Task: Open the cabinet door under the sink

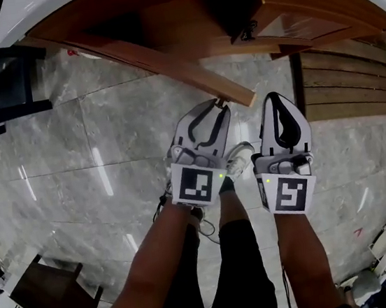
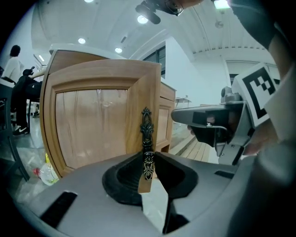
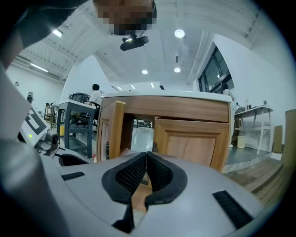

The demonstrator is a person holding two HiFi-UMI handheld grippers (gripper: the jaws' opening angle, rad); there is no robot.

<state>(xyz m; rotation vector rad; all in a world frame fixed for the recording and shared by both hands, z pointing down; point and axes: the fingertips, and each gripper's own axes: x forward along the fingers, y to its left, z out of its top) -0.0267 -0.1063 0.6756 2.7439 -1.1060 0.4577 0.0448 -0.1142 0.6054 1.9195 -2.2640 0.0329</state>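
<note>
Grey marble floor (image 1: 74,165), perhaps wooden decking (image 1: 353,86).

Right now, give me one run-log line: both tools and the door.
left tool: shut on door handle | cabinet door: open, angled out | right tool: shut, empty
</note>
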